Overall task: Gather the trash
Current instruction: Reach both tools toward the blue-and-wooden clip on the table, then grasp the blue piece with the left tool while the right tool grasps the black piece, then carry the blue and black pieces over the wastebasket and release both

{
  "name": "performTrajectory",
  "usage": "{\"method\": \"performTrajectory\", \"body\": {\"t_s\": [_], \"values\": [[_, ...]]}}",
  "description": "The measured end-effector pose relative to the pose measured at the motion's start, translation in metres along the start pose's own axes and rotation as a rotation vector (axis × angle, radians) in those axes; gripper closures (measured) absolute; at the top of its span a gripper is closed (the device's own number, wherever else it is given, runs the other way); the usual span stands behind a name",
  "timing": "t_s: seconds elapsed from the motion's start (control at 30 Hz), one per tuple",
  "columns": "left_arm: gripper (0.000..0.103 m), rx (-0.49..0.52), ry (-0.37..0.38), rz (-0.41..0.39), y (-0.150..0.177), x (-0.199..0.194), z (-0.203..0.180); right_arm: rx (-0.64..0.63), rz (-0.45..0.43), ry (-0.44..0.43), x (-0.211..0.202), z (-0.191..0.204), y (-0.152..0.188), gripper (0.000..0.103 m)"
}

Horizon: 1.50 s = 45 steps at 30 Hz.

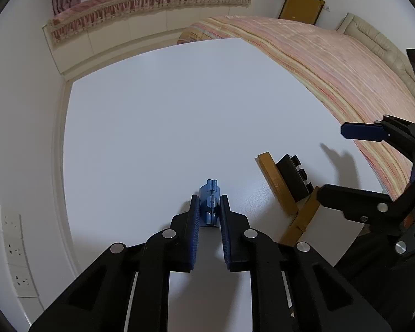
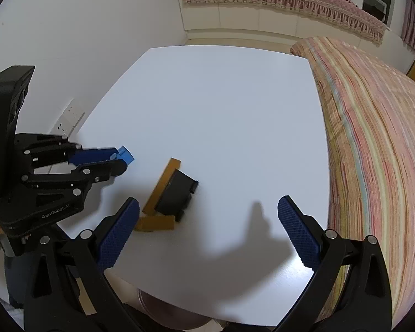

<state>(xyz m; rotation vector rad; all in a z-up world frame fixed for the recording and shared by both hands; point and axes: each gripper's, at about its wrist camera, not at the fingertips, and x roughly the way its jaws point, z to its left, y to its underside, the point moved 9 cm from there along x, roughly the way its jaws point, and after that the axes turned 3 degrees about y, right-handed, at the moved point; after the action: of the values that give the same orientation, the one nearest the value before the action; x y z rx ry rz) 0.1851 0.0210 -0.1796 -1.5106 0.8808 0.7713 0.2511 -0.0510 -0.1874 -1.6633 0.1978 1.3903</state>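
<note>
Above the white table [image 1: 179,110], a small blue piece of trash [image 1: 210,202] is pinched between the nearly closed fingers of the left gripper [image 1: 210,207], its far end sticking out past the fingertips. Right of it, a brown-and-black box [image 2: 171,193] is seen lying on the table. The right gripper [image 2: 207,232] is held wide apart near that box, with nothing gripped.
</note>
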Motion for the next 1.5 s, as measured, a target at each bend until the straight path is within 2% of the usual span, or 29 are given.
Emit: {"method": "performTrajectory", "body": {"t_s": [0.07,0.17,0.43,0.67,0.77,0.83,1.17,1.5], "values": [[0.089,0.001,0.004,-0.001,0.000,0.000,0.000,0.003,0.000,-0.007,0.003,0.004,-0.003,0.006],[0.089,-0.004,0.012,-0.005,0.000,0.000,0.001,-0.007,0.014,-0.008,0.008,0.008,-0.003,0.020],[0.089,-0.014,0.026,-0.006,0.002,-0.001,0.003,-0.013,0.049,0.012,0.020,0.005,-0.003,0.038],[0.089,-0.016,0.035,-0.009,0.001,0.000,0.003,-0.017,0.047,0.018,0.020,-0.001,-0.005,0.054],[0.089,-0.015,0.040,-0.007,0.001,0.001,0.003,-0.037,0.047,0.009,0.021,0.001,-0.005,0.066],[0.089,-0.015,0.044,-0.007,0.001,0.001,0.004,-0.042,0.047,0.002,0.020,0.002,-0.006,0.079],[0.089,-0.017,0.074,-0.031,-0.003,-0.010,0.002,-0.026,0.016,-0.018,0.011,0.000,-0.004,0.080],[0.089,0.022,0.111,-0.067,0.010,-0.052,-0.023,-0.027,-0.052,-0.045,-0.044,0.015,0.009,0.080]]}}
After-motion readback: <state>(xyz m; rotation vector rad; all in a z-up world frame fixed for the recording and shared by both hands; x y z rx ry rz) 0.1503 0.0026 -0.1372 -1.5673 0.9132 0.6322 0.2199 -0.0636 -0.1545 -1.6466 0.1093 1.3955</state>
